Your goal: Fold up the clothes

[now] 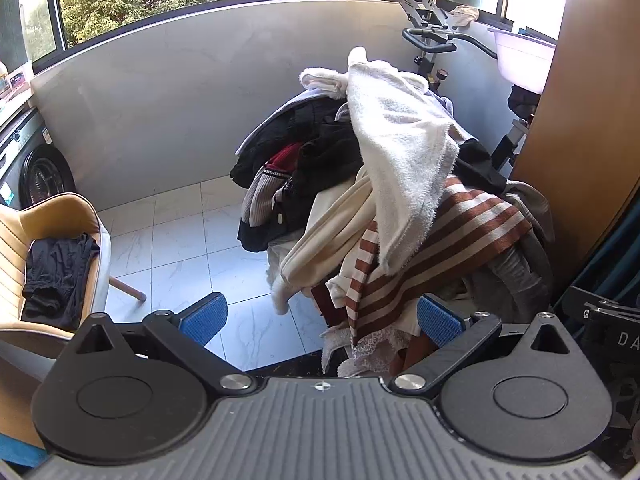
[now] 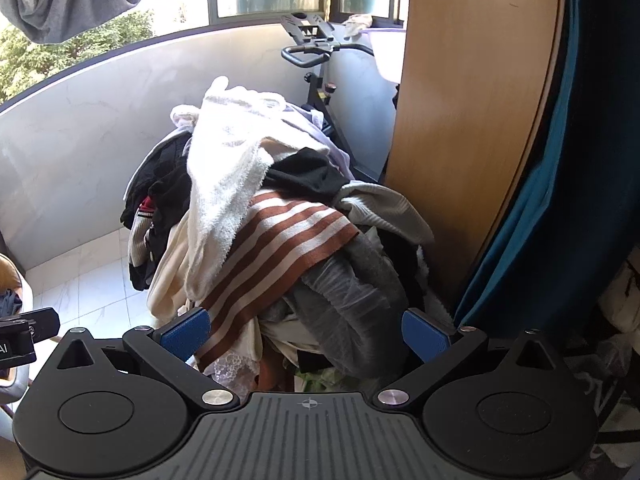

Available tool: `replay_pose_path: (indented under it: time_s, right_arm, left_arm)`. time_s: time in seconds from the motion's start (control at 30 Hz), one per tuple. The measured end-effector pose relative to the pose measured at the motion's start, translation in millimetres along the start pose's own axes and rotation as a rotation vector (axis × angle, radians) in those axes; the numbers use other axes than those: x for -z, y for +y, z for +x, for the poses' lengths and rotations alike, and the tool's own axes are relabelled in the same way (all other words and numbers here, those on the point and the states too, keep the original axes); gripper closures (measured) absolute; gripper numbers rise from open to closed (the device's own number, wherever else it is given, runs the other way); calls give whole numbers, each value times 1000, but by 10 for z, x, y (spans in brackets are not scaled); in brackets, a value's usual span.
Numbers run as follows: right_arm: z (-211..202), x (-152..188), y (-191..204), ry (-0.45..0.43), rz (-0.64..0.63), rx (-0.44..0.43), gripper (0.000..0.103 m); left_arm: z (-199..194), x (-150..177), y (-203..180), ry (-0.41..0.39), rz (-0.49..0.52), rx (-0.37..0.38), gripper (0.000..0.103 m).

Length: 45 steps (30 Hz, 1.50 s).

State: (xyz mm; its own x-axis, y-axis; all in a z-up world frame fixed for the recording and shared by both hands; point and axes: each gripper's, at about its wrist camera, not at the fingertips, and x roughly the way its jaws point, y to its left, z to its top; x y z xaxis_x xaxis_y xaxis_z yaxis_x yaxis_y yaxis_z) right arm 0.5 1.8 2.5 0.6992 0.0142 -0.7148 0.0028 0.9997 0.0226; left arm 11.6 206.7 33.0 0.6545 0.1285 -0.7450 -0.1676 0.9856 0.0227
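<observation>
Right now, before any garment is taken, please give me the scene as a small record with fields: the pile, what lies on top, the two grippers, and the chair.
pile: mixed clothes pile, unfolded, heaped high
top item: white fluffy towel, draped over the striped cloth
striped cloth: brown-and-white striped cloth, front of pile
left hand-held gripper: open, empty
right hand-held gripper: open, empty
chair: left of the pile, black garment on its seat

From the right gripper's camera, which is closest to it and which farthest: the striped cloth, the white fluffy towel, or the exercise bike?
1. Striped cloth, draped on the pile just ahead of the right gripper.
2. White fluffy towel, higher on the pile, left.
3. Exercise bike, behind the pile by the window.
</observation>
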Motion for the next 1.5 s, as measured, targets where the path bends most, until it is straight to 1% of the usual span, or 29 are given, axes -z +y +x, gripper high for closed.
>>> replay_pose_path:
  time_s: [0.1,0.17,0.2,0.27,0.37,0.47,0.6,0.67,0.83,0.93,0.97,1.07,1.17,1.23,1.37,1.5]
  right_arm:
    - [-55,-94,80,-50,-42,19,1]
    - [-170,-90,290,-109,-83,53,1]
    - [-182,-69,343,-121,-83,58,1]
    - [-152,-18,378,-124,-62,54,1]
    - [-201,15,445,-141,-31,17,1]
    - [-255,-125,590,-148,-13,1,1]
    - [-324,-179,665,-179,40,-11,1]
    - [-332,-186,716,-170,60,-1,1]
    - [-310,-198,887,-92,59,-9,1]
    - [-346,-201,884,-55,122,-78,1]
    - [-351,-203,889,-45,132,-82,1]
    - [-357,-210,937,-26,129,-60,1]
    - [-360,-205,1038,-16,80,-11,1]
    - [-365,-184,1104,-19,48,1,1]
    - [-401,-177,1185,-37,12,7,1]
    - [-431,-200,1203,-55,3,-23,1]
  left_arm:
    - [39,-71,54,12,15,18,0]
    - [64,-119,90,19,25,30,0]
    - [89,-160,120,25,32,37,0]
    - [156,-226,220,24,46,53,0]
    - [180,-262,354,9,59,68,0]
    - [190,-290,478,-4,70,82,0]
    - [237,-297,623,3,59,103,0]
    - [233,-289,686,0,57,102,0]
    - [212,-288,837,-25,48,117,0]
    - [219,-287,879,-23,64,133,0]
    - [221,-282,891,-22,64,143,0]
    - [216,-269,941,-21,62,161,0]
    - [221,-264,973,-20,67,155,0]
    - [228,-259,990,-18,69,157,0]
    - [236,-246,1006,-19,83,147,0]
    - [247,-241,1041,-19,87,144,0]
